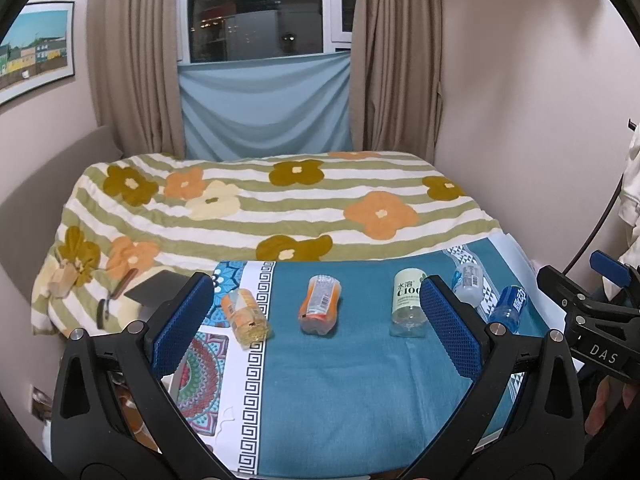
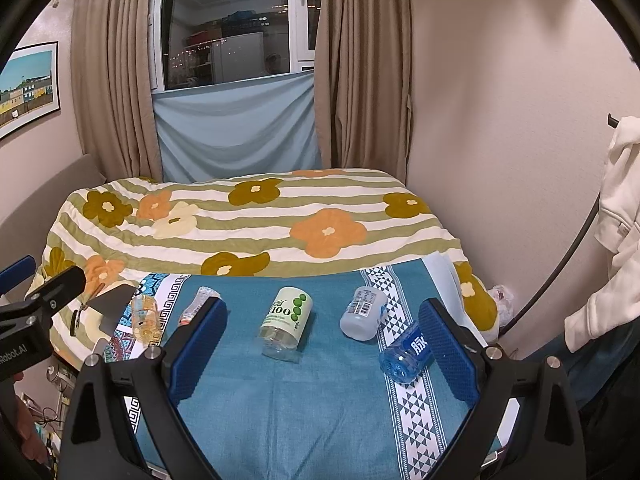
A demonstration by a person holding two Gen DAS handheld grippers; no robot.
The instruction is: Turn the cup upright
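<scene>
Bottles lie in a row on the teal cloth (image 1: 340, 380), five of them, all tipped on their sides and none yet stood up; the task's "cup" seems to be one of these cut-down plastic containers, though which one I cannot tell.

Left gripper (image 1: 316, 324) first: its jaws are spread wide and hold nothing. Just inside its left pad lies the amber bottle (image 1: 245, 317). Between the pads, nearer the middle, is the orange bottle (image 1: 320, 304). Close against the inside of the right pad sits the white-labelled bottle (image 1: 408, 305), clear base toward the camera. Beyond that pad are the frosted bottle (image 1: 466, 283) and the blue bottle (image 1: 508, 305).

Right gripper (image 2: 324, 348): likewise wide open and empty. Between its pads, left of centre, lies the white-labelled bottle (image 2: 286, 322); right of centre the frosted bottle (image 2: 362, 312); the blue bottle (image 2: 406, 354) lies just beside the right pad.

All look like thin, empty plastic: probably very light, smooth-sided and easily dented, and free to roll on the cloth. A firm squeeze would likely crush or squirt one out. My judgement is to close gently across the labelled mid-body, where the wall is straight, then rotate it onto its base.
</scene>
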